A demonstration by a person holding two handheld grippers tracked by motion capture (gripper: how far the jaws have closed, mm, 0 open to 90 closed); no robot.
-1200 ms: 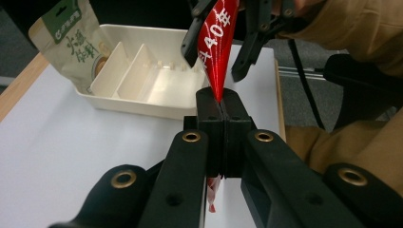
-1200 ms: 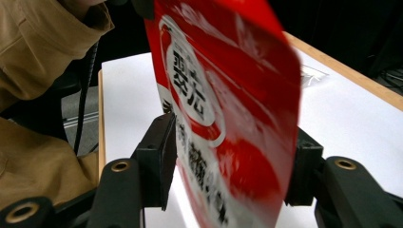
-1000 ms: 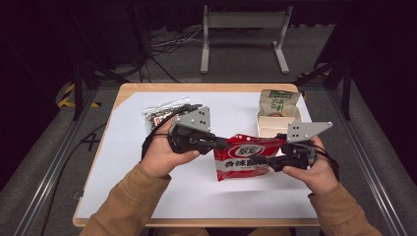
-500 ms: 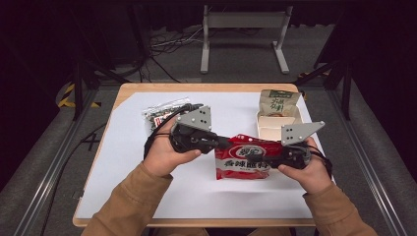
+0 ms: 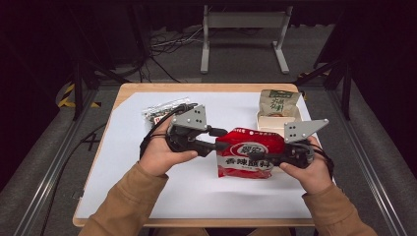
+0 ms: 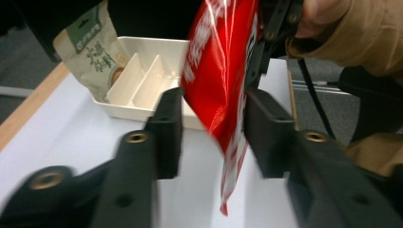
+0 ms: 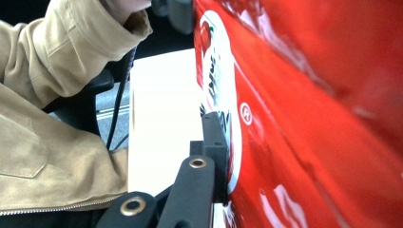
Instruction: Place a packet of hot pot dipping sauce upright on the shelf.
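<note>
Dark recording lab, metal rails, floor cables, white-covered table

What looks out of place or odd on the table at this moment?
Nothing is spilled or damaged. One thing stands out: the green-labelled pouch leans on the far rim of the white divided tray instead of lying in a compartment. The red snack bag hangs above the table, gripped by the right gripper; the left gripper has just been opening around it.

White Chinese characters are printed across the lower front of the red bag, under a white oval logo whose lettering is too small to be read. A registered-trademark sign, ®, is seen on the bag in the right gripper view. Chinese characters, illegible, are carried by the green-topped pouch at upper right.
</note>
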